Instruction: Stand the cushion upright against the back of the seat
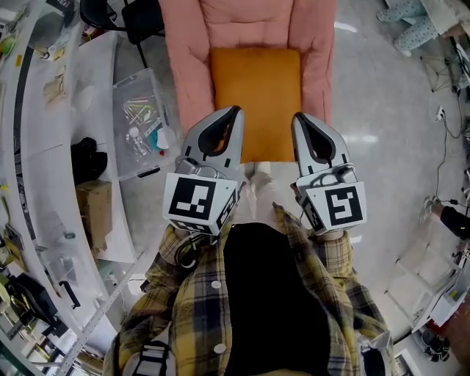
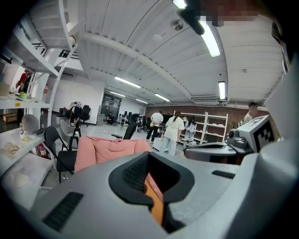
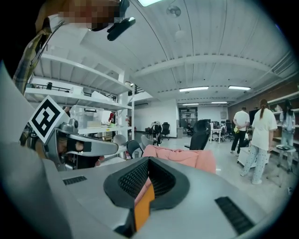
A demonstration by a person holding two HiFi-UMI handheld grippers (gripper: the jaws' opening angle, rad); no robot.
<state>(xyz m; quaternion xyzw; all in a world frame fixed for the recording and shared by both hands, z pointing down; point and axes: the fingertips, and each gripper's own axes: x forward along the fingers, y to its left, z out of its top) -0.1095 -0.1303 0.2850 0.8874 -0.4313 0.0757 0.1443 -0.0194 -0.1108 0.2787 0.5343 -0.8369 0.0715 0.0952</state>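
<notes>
An orange cushion (image 1: 255,95) lies flat on the seat of a pink padded chair (image 1: 183,66), whose back rises at the top of the head view. My left gripper (image 1: 233,110) hovers shut over the cushion's near left corner with nothing in it. My right gripper (image 1: 299,116) hovers shut over the near right corner, also holding nothing. In the left gripper view, a strip of the cushion (image 2: 156,207) shows below the closed left gripper (image 2: 149,156), with the chair (image 2: 107,149) beyond. The right gripper view shows the cushion (image 3: 144,205) and chair (image 3: 187,158) past the closed right gripper (image 3: 148,161).
A clear plastic box (image 1: 143,121) of small items stands on the floor left of the chair. A white curved bench (image 1: 44,147) and a cardboard box (image 1: 94,205) lie further left. A black office chair (image 1: 125,18) stands behind. People (image 2: 175,133) stand far off by shelves.
</notes>
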